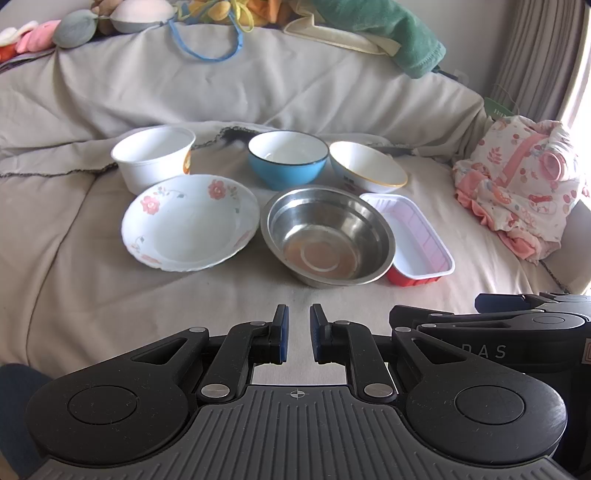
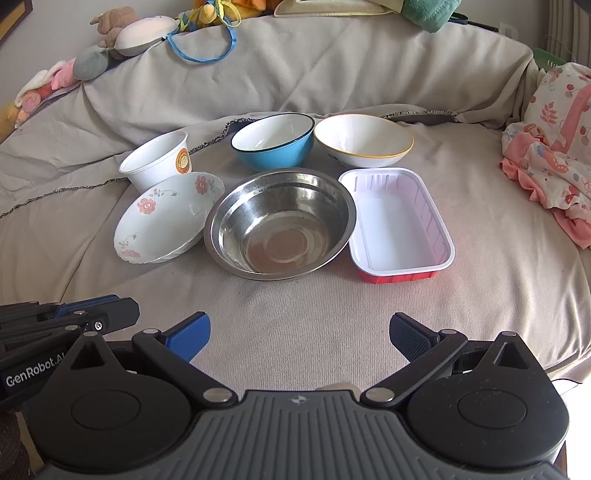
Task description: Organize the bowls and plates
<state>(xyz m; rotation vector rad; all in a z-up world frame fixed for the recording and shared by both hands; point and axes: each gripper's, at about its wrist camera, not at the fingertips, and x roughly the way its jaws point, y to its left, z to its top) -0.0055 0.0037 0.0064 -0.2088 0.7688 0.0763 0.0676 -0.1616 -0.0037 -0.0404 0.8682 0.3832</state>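
Several dishes sit on a beige bed cover (image 1: pixel 110 295). Front row: a floral plate (image 1: pixel 190 221) (image 2: pixel 166 221), a steel bowl (image 1: pixel 327 234) (image 2: pixel 279 221), and a red tray with white inside (image 1: pixel 413 236) (image 2: pixel 397 221). Back row: a white cup (image 1: pixel 153 157) (image 2: pixel 157 162), a blue bowl (image 1: pixel 288 157) (image 2: pixel 273 140) and a white bowl with yellow rim (image 1: pixel 367 166) (image 2: pixel 364 140). My left gripper (image 1: pixel 297 332) is nearly shut and empty, short of the steel bowl. My right gripper (image 2: pixel 299 332) is open and empty, short of the steel bowl.
A pink flowered cloth bundle (image 1: pixel 524 184) (image 2: pixel 554 147) lies at the right. Soft toys (image 1: pixel 74 26) and a green towel (image 1: pixel 399 33) line the far edge. A blue strap (image 1: pixel 210 40) lies on the raised cover. The right gripper's body (image 1: pixel 517 332) shows beside the left one.
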